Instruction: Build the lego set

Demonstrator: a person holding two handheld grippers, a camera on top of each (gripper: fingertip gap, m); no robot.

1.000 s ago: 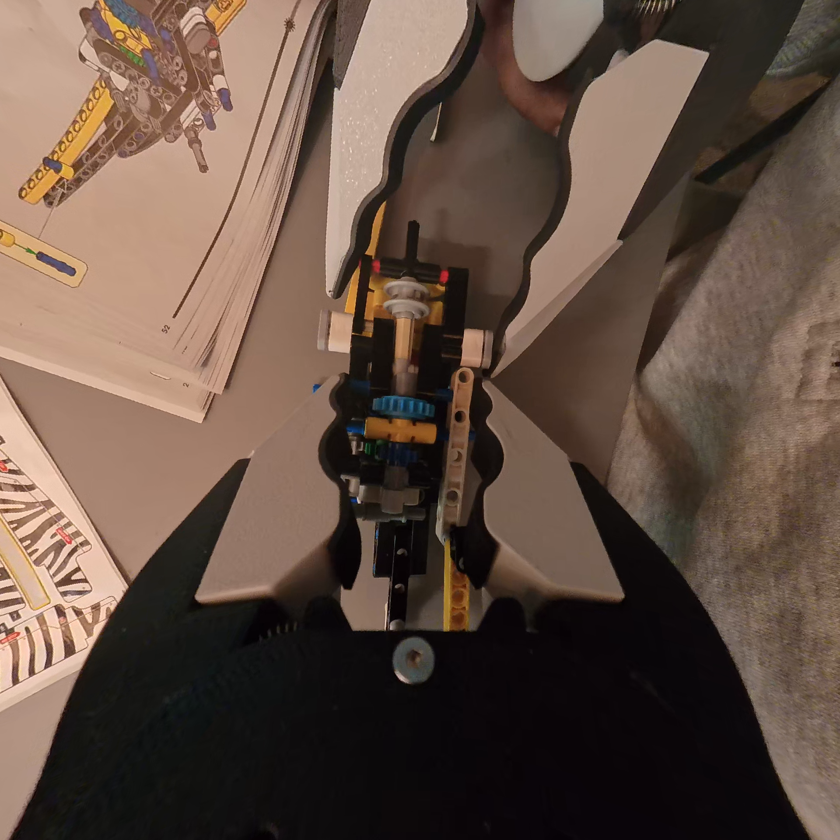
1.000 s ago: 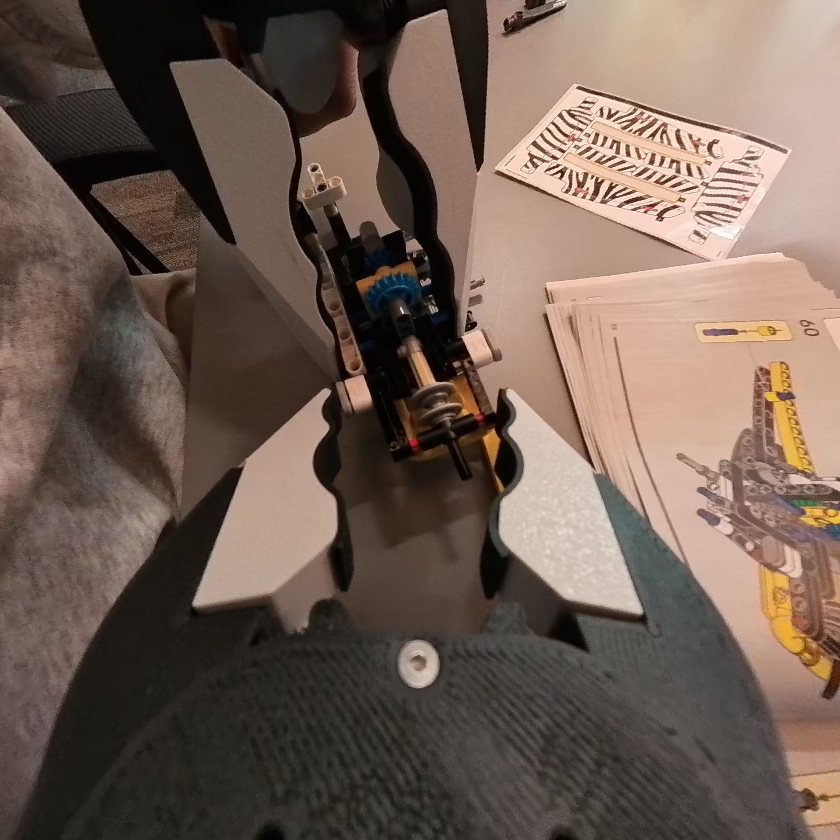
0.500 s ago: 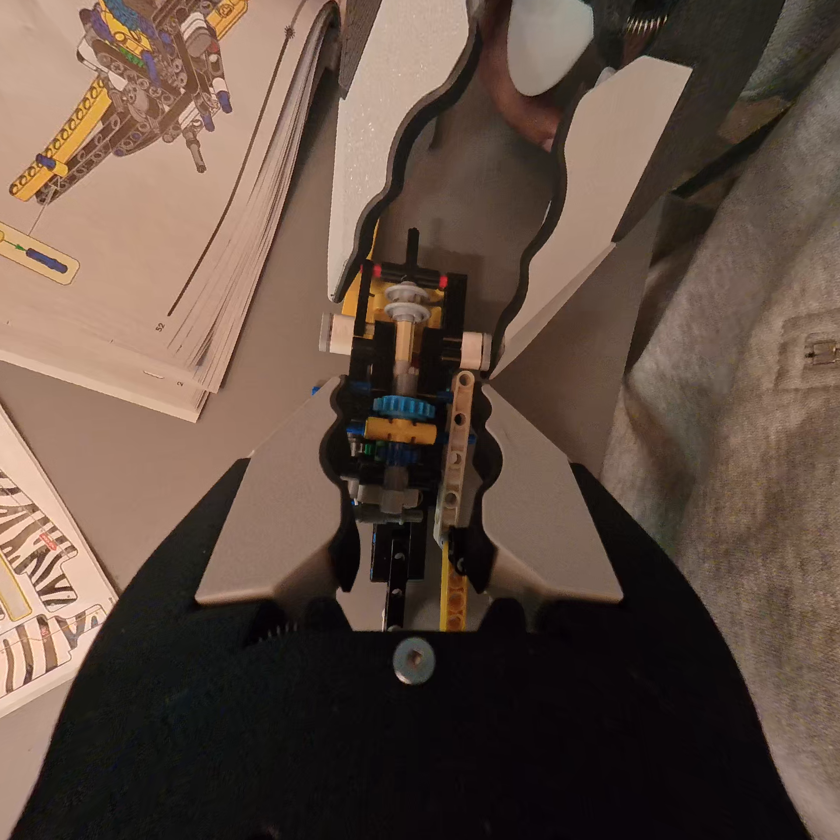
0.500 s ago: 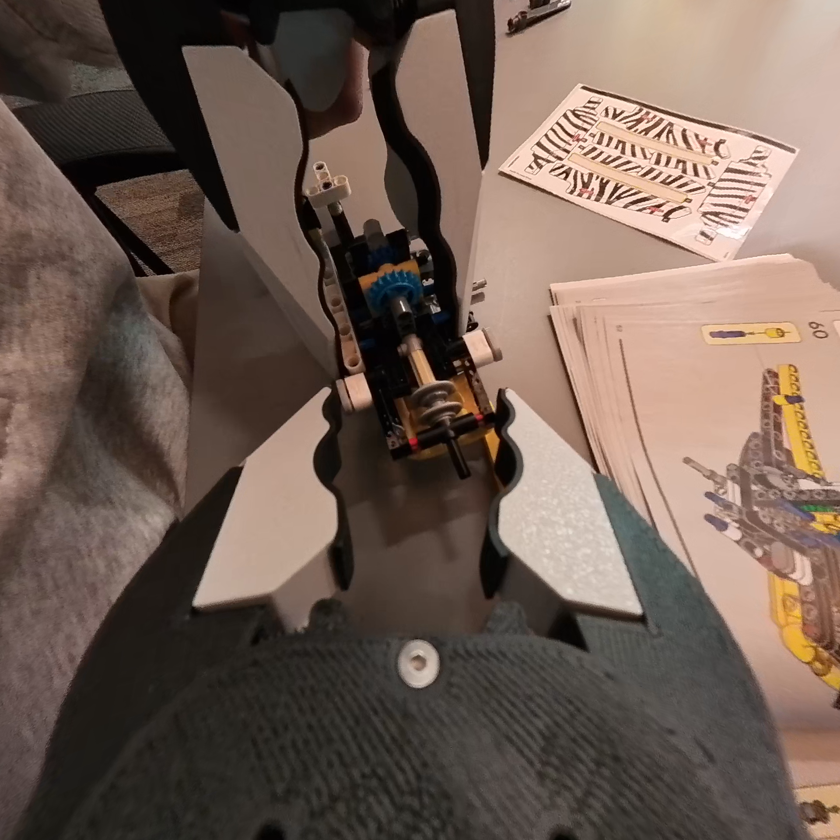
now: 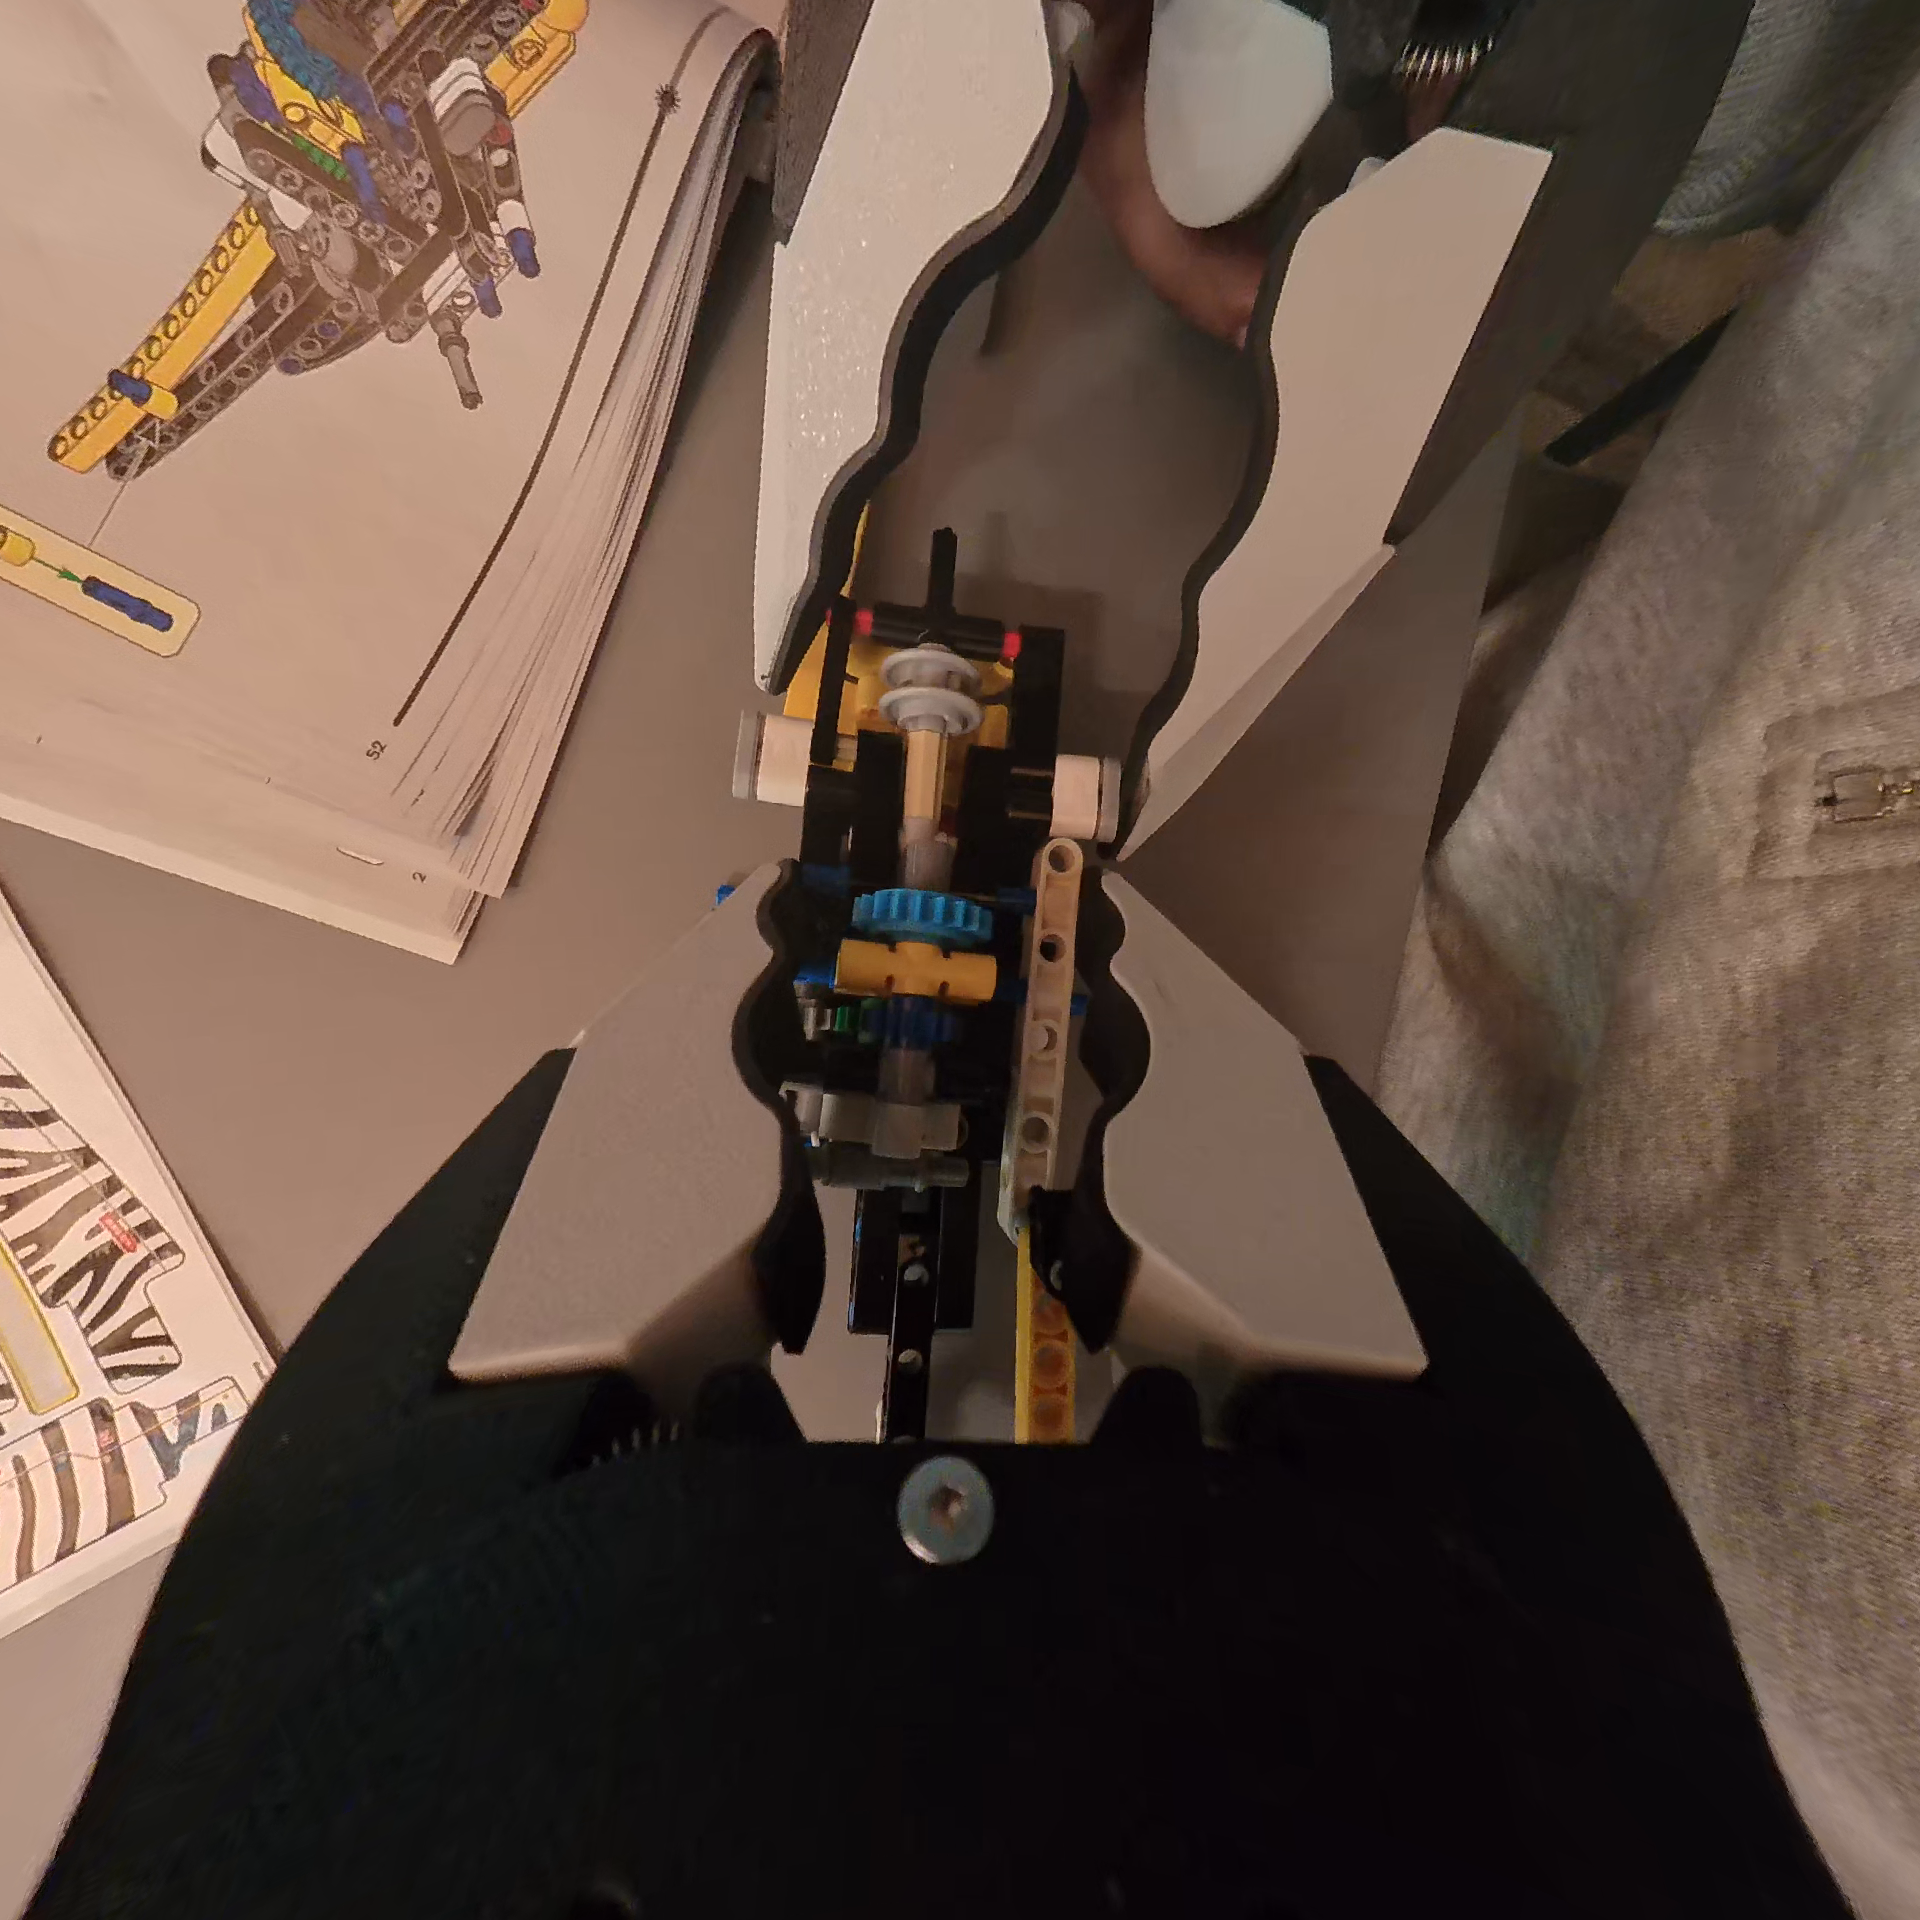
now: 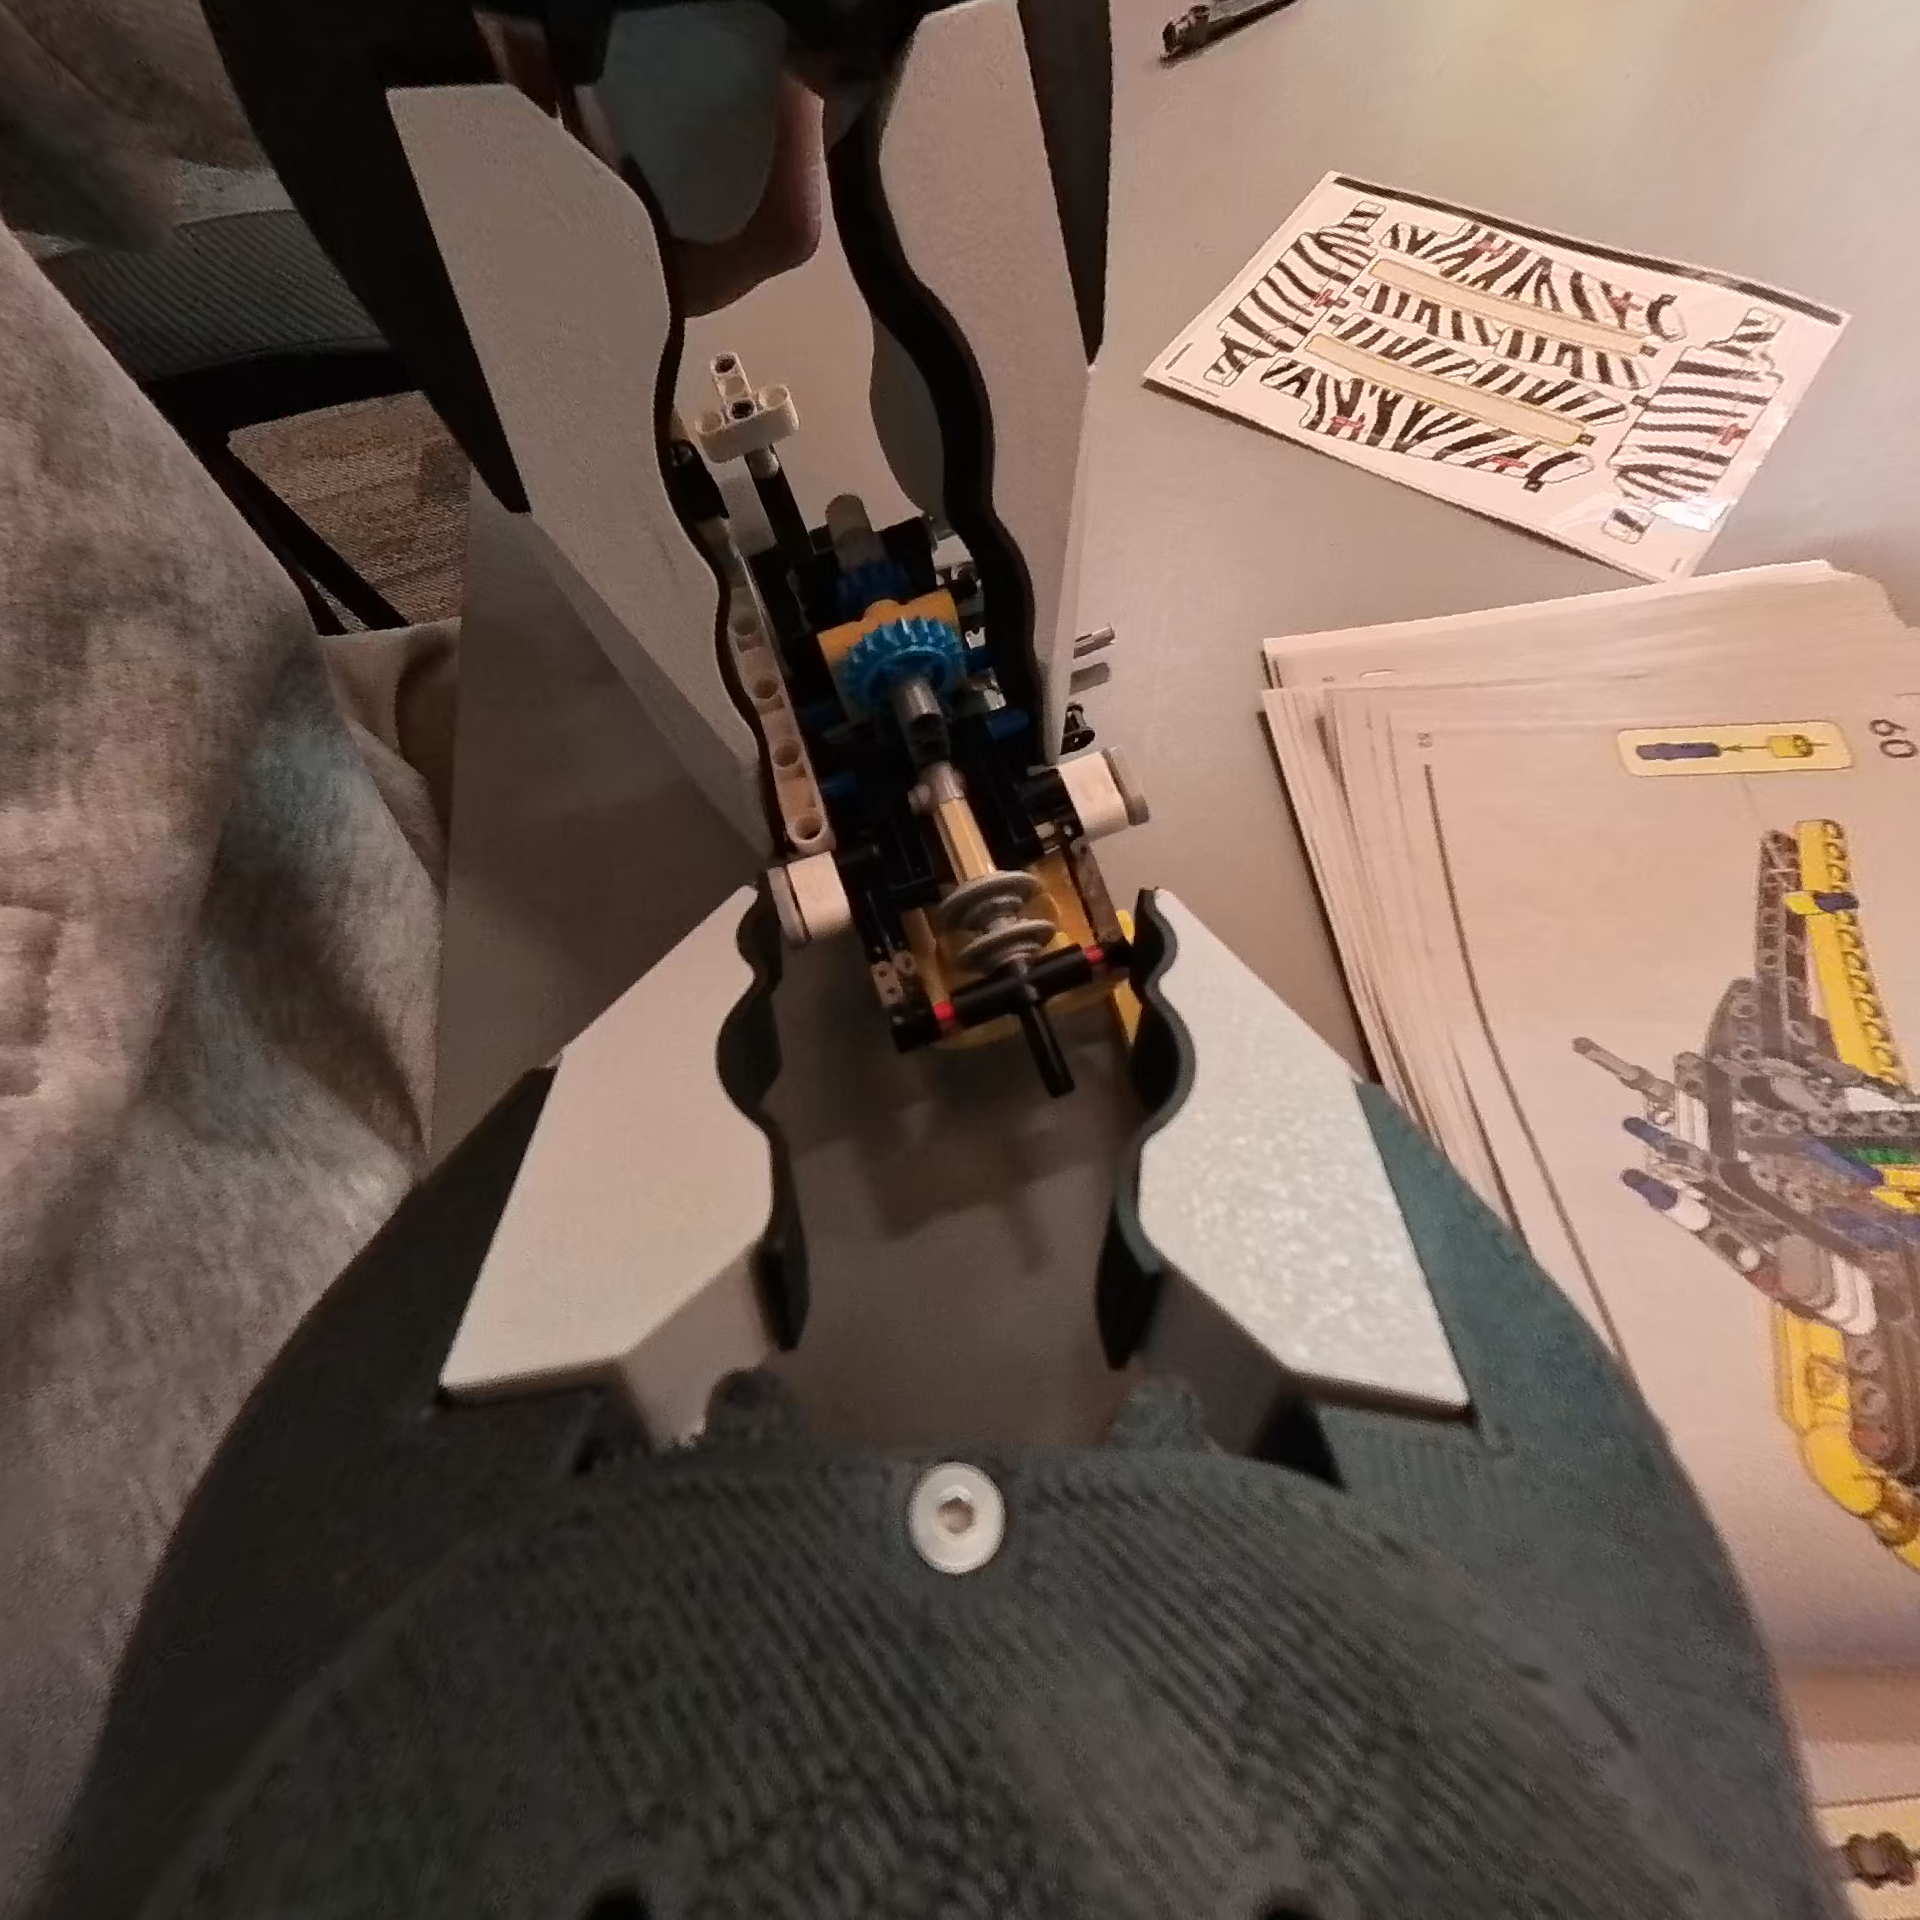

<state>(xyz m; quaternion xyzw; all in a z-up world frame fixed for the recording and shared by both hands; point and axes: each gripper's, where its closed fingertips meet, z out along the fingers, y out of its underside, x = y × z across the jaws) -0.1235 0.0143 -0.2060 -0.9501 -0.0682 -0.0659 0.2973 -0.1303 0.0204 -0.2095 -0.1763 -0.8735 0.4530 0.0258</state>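
Lego model (image 5: 920, 940) is clamped at its near end by the left gripper (image 5: 940, 894); the right gripper (image 6: 951, 914) is spread wide around its far end.

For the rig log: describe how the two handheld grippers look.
The left gripper has a black textured body, a silver screw at its centre, and two pale grey wedge fingers with wavy black inner edges. The right gripper is alike, but its body is dark teal.
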